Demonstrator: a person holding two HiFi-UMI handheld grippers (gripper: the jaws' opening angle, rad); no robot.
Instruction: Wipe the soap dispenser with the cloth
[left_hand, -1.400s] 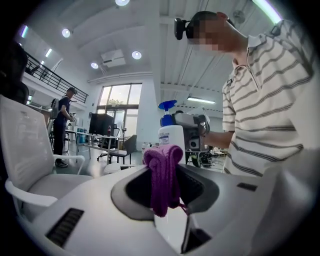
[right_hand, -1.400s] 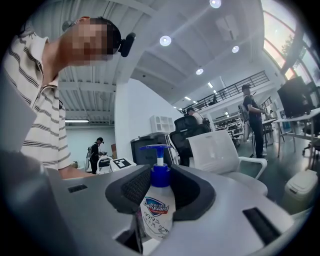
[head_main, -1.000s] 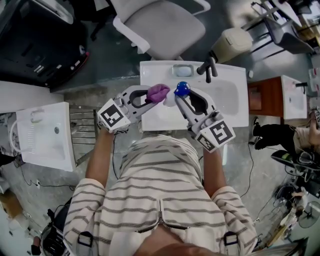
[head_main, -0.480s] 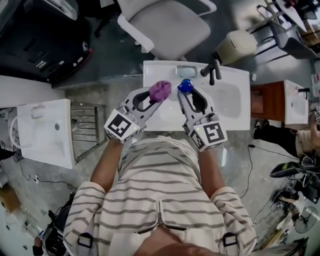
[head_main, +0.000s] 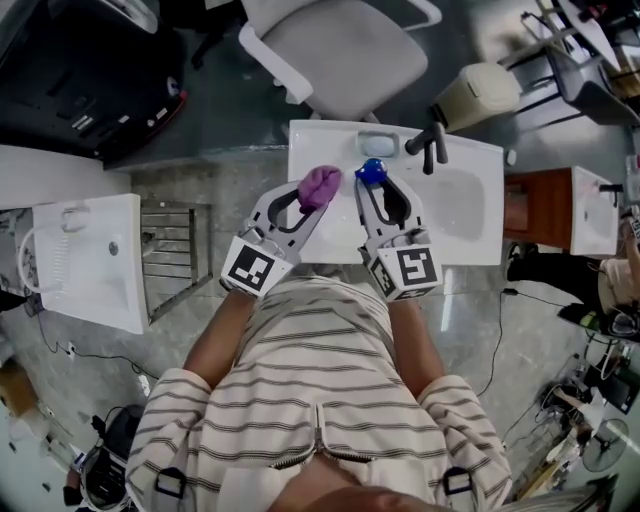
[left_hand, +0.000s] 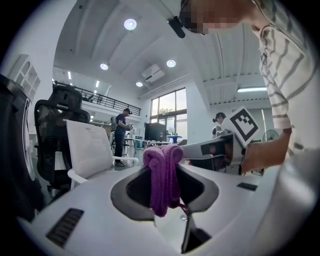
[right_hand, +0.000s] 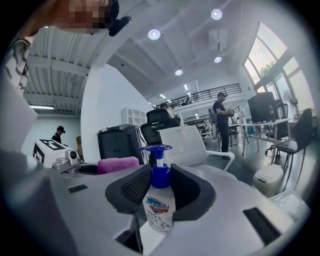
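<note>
Over the left half of the white sink, my left gripper is clenched on the purple cloth. My right gripper clamps the soap dispenser by its bottle, just beside the cloth, slightly apart.

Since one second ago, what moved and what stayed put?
The left hand-held gripper and the right hand-held gripper both swung their marker ends in toward the person, so they point straighter across the sink. The left stayed shut on the purple cloth, the right on the soap dispenser.
</note>
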